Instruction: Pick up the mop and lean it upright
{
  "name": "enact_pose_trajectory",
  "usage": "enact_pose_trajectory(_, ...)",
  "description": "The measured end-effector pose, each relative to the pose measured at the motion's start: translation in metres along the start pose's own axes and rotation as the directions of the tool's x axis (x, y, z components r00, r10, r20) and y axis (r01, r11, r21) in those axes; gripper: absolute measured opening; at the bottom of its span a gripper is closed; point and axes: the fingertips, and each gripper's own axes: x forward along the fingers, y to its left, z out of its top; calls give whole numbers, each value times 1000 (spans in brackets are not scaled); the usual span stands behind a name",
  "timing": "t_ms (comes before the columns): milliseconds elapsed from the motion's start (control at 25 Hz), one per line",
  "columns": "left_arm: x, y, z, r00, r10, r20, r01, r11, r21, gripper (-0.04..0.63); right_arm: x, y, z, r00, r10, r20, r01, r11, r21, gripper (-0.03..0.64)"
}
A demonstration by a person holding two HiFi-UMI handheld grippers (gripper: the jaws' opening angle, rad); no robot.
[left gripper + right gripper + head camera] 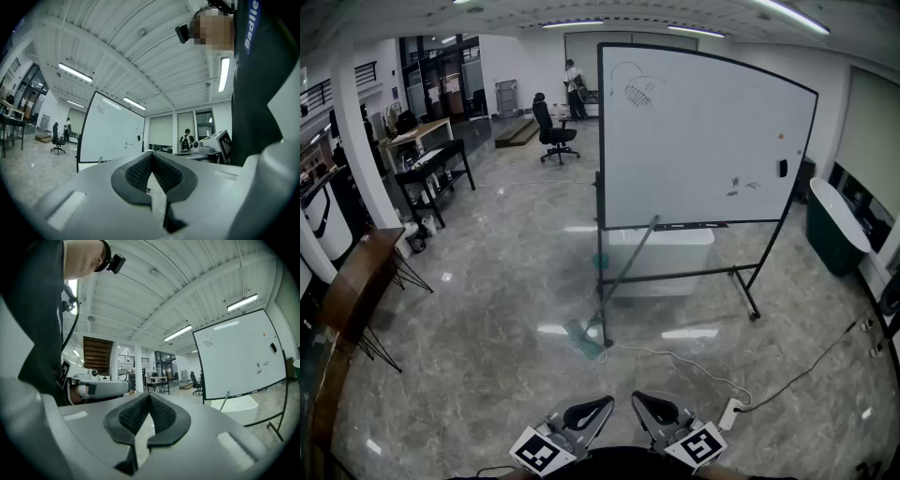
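1. One large white whiteboard on a black wheeled stand (703,141) is standing mid-room on the glossy grey stone floor (487,300).
2. One long-handled mop with a pale teal head (623,275) is leaning at a slant against the whiteboard's lower edge, its head resting on the floor beside the stand's left foot.
3. Two tongs, the left gripper (598,408) and the right gripper (649,405), are hovering well apart from the mop, both clenched on nothing. The approach looks like the step in hand. The next move is likely calling for closing in, parting the jaws and taking the handle.
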Motion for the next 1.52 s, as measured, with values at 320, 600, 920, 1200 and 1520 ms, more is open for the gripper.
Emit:
enact_pose_trajectory(320,-2,0,0,1000,-1,0,1,1000,2,18,1,3,-1,1000,5,1,-5,1000,2,3)
enact_pose_trajectory(600,2,3,-2,1000,3,-9,-3,1000,-5,18,4,-3,-1,1000,8,9,-8,1000,20,5)
enact_pose_trajectory(920,4,1,-4,1000,8,-10,-9,1000,-9,18,3,-7,-5,1000,5,-5,-5,1000,31,5)
enact_pose_trajectory(1200,13,-4,-11,1000,14,-20,-14,1000,-6,18,-4,-17,-12,1000,9,-20,-8,999,53,5)
enact_pose_trajectory(1520,29,-10,-20,999,34,-33,-35,999,-14,18,-12,-34,-14,999,29,-19,-28,997,75,5)
